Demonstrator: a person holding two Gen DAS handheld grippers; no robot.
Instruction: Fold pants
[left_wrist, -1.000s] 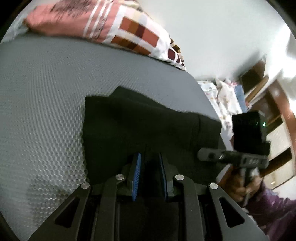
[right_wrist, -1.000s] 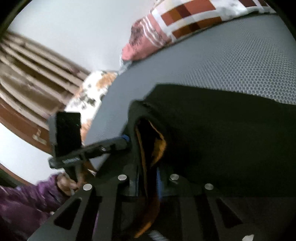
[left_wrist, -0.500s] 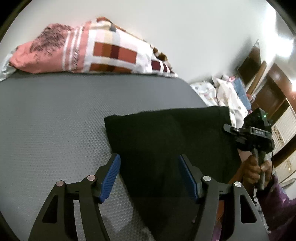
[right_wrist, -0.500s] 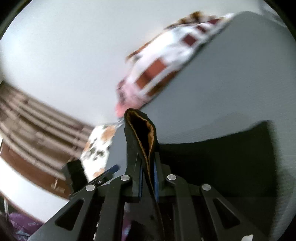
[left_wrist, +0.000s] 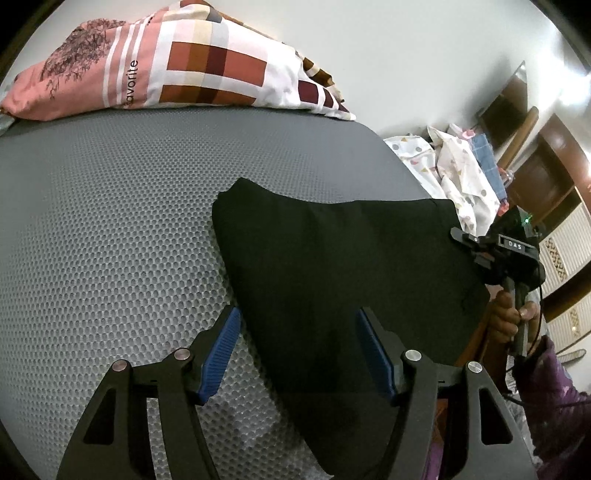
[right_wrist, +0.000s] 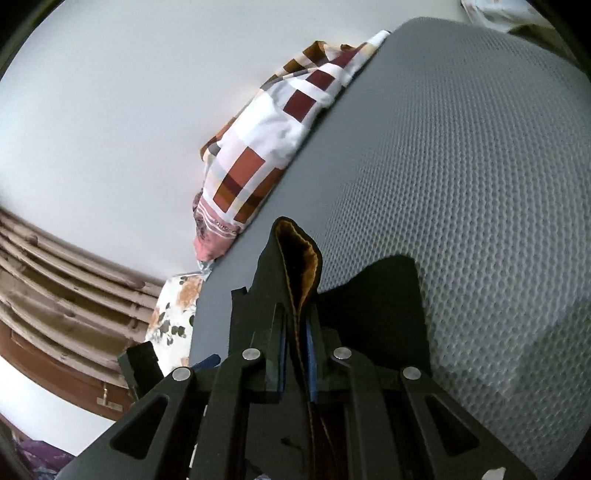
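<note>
The black pants (left_wrist: 332, 266) lie folded on the grey honeycomb mat (left_wrist: 110, 229), stretching from the mat's middle to its right edge. My left gripper (left_wrist: 299, 350) is open and empty, its blue pads either side of the pants' near edge, above the cloth. My right gripper (right_wrist: 295, 350) is shut on a fold of the pants (right_wrist: 295, 251) that shows an orange lining, lifted above the mat. The right gripper also shows in the left wrist view (left_wrist: 480, 243), at the pants' right edge.
A pink and checked pillow (left_wrist: 177, 66) lies along the mat's far edge against the white wall. White patterned cloths (left_wrist: 450, 166) are piled beyond the mat's right side. Wooden furniture (left_wrist: 546, 177) stands at the far right. A flowered cloth (right_wrist: 173, 314) lies off the mat's left corner.
My left gripper has opened, let go of the pants and drawn back. My right gripper has lifted its held fold and tilted upward.
</note>
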